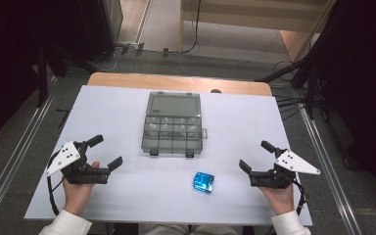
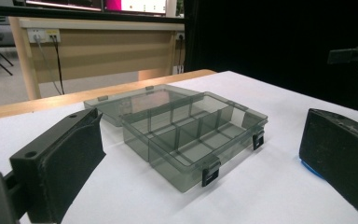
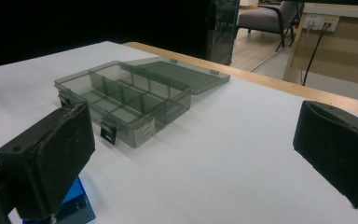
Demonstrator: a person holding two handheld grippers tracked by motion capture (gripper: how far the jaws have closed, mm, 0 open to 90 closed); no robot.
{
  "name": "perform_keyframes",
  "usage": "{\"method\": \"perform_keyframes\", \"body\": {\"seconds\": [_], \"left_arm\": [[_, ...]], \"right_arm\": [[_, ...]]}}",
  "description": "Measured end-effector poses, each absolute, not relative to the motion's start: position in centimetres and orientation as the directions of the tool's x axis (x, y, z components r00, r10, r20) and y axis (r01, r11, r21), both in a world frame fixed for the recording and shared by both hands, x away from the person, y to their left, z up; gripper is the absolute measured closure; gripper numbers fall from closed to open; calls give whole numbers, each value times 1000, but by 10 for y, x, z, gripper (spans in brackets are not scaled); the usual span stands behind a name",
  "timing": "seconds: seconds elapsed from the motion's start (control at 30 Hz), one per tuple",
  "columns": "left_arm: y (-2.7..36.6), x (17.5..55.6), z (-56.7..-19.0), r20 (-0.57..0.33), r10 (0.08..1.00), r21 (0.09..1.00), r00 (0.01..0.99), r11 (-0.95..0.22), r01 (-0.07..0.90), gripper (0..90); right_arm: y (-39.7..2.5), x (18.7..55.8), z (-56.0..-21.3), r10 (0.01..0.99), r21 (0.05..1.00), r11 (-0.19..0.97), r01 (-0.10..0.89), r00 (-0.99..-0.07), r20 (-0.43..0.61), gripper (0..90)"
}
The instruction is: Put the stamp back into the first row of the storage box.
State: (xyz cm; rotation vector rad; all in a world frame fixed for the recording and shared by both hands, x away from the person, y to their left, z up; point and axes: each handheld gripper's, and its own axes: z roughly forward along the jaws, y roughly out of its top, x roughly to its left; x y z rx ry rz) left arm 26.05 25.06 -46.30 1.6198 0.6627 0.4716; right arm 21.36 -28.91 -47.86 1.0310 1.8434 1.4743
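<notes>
Small blue box (image 1: 203,182) lies on the white table (image 1: 127,196) just in front of the open grey organizer case (image 1: 172,131), nearer the person and a bit to the right. It is closer to the right gripper (image 1: 255,161) than to the left gripper (image 1: 108,152). Both grippers rest at the table's near edge with jaws wide apart, holding nothing. In the right gripper view the blue box (image 3: 72,205) sits low beside that gripper's own jaw.

The case lid lies flat behind the tray, and its compartments look empty. The likely step is picking up the box with the right gripper and setting it in a compartment. To do it well, come at the box level, straddle its short sides, close squarely, lift clear of the front latches (image 2: 209,176), then lower straight into one cell without knocking the dividers.
</notes>
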Motion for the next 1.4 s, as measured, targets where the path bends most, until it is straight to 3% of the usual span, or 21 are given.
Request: {"method": "perform_keyframes", "body": {"seconds": [0.6, 1.4], "left_arm": [[250, 263, -464, -84, 648, 984, 757, -68, 167, 0], [249, 264, -465, -91, 641, 982, 762, -70, 176, 0]], "right_arm": [[-285, 215, -483, 822, 957, 133, 257, -569, 38, 0], [-264, 218, -493, 758, 909, 283, 305, -652, -17, 0]]}}
